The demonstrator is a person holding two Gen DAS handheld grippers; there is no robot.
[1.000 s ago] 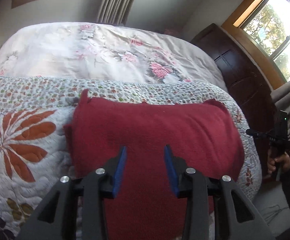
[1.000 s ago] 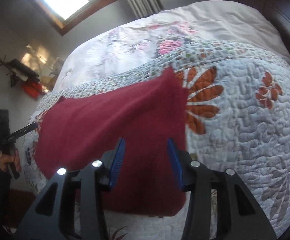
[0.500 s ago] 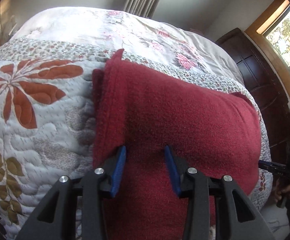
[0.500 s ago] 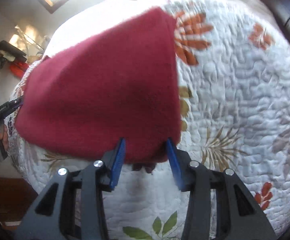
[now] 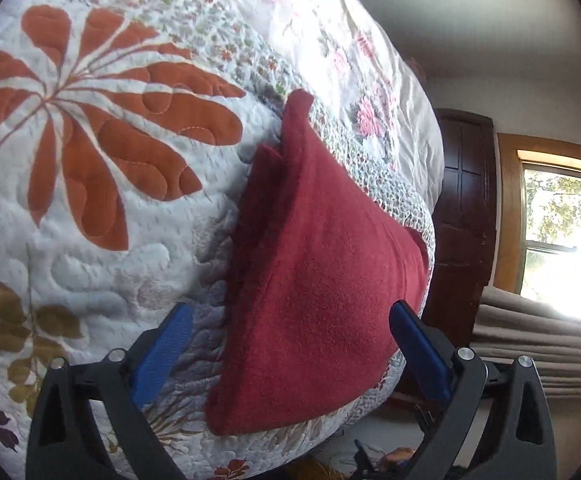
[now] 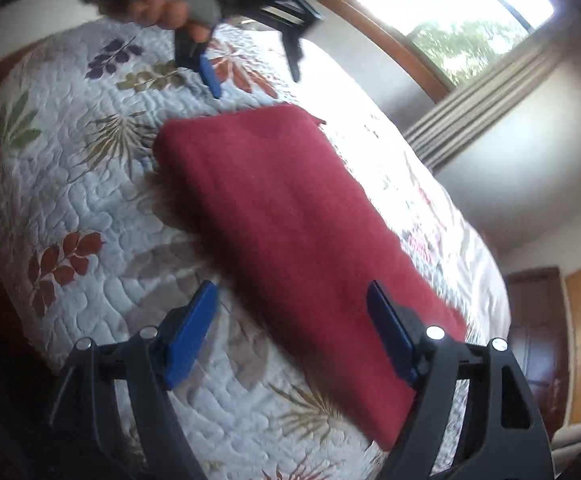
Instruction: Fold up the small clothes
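Red fleece garment [image 5: 322,280] is laid folded on the floral quilt [image 5: 90,240] of the bed, close to the bed's near edge, with doubled layers visible along its left side in the left wrist view. In the right wrist view it is seen as a flat, roughly rectangular slab [image 6: 290,220] stretching away across the quilt.

The left gripper [image 5: 288,344] is held over the garment's near corner with its jaws spread wide and nothing between them; the cloth is not touched by either blue pad, as far as can be told. The right gripper [image 6: 292,328] is likewise spread wide and empty, poised over the garment's long edge, and the left gripper [image 6: 250,68] is seen from it above the far end, held in a hand [image 6: 170,8].

The step in hand is judged to be the gap between folds: the cloth has been let go and a fresh hold is to be taken. For the next fold, one edge or a pair of corners would need to be pinched through all layers, lifted, and carried across. Care would be called for so that the lower layers are not dragged out of line.
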